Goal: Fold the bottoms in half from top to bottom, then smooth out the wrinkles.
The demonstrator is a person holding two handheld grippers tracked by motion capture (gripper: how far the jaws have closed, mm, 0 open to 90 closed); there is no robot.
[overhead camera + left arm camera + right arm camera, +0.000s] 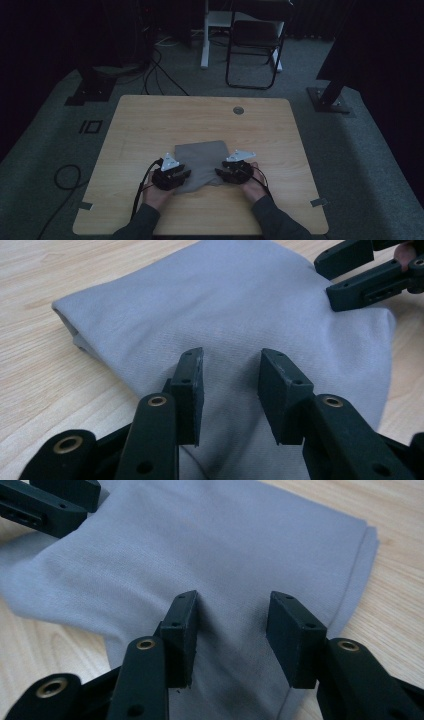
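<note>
- A folded grey cloth lies on the wooden counter, near its front edge.
- The left gripper sits at the cloth's left front, jaws parted about halfway over the fabric, gripping nothing.
- The right gripper sits at its right front, jaws likewise parted, holding nothing.

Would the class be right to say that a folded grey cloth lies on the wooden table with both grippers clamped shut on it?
Not quite. The grey cloth does lie folded on the wooden table, but the left gripper and right gripper are open above it, as each gripper view shows.
</note>
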